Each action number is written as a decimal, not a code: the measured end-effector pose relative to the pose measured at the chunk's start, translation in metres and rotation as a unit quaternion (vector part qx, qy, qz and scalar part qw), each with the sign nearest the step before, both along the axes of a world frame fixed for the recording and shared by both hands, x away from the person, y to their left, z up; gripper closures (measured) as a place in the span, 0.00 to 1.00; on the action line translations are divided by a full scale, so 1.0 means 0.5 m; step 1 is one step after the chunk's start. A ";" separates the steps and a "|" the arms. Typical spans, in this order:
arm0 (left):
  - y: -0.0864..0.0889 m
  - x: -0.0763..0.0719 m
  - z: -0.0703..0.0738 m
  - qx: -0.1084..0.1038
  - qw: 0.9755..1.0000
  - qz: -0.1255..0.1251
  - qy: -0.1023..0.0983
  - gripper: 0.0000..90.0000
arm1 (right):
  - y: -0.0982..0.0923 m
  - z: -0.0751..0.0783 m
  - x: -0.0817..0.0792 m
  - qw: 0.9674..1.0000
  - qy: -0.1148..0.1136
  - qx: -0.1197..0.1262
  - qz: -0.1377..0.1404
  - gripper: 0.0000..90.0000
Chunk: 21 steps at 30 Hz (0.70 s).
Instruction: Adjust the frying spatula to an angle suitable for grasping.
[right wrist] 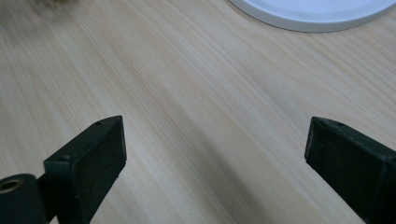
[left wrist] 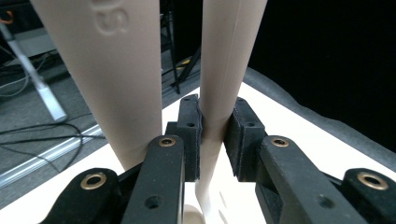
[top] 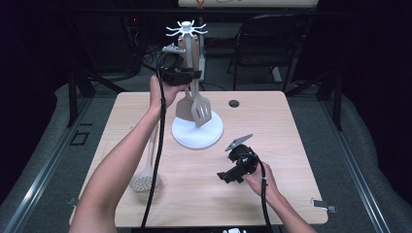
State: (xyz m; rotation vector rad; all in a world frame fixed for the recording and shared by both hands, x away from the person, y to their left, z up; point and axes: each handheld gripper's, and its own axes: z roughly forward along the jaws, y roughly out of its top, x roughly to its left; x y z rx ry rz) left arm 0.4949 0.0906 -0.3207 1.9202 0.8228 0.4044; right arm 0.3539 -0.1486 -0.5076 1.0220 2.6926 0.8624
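two utensils on rack [top: 186, 30]; left gripper [top: 180, 74] jaws clamp slotted turner [top: 201, 110]; right gripper [top: 228, 175] jaws wide; skimmer [top: 144, 181] on surface [top: 272, 126] left.

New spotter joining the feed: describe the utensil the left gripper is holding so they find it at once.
Start at the white round-based rack mid-table. Two beige utensils hang from its hooks; the left gripper clamps the handle of the slotted turner. Its blade has long slots, unlike the solid spatula beside it.
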 end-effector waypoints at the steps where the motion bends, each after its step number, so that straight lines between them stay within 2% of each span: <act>1: 0.000 0.001 0.000 -0.001 1.000 0.003 -0.001 0.85 | 0.001 0.000 0.000 1.000 -0.001 0.000 -0.001 0.06; 5: 0.003 0.005 0.000 -0.013 1.000 0.012 0.010 0.86 | 0.002 -0.001 -0.001 1.000 0.000 -0.002 0.002 0.06; 8: 0.002 0.005 -0.001 -0.001 1.000 0.019 0.004 0.86 | 0.002 -0.002 -0.001 1.000 0.001 0.000 0.002 0.06; 15: -0.007 -0.010 -0.006 0.034 0.998 0.041 -0.032 0.85 | 0.004 -0.002 -0.002 1.000 0.002 0.000 0.002 0.06; 18: -0.008 -0.019 -0.010 0.038 0.997 0.044 -0.044 0.84 | 0.004 -0.001 -0.002 1.000 0.003 -0.004 0.004 0.06; 21: -0.013 -0.030 -0.012 0.055 0.996 0.044 -0.060 0.80 | 0.006 -0.004 -0.002 1.000 0.003 0.000 0.001 0.06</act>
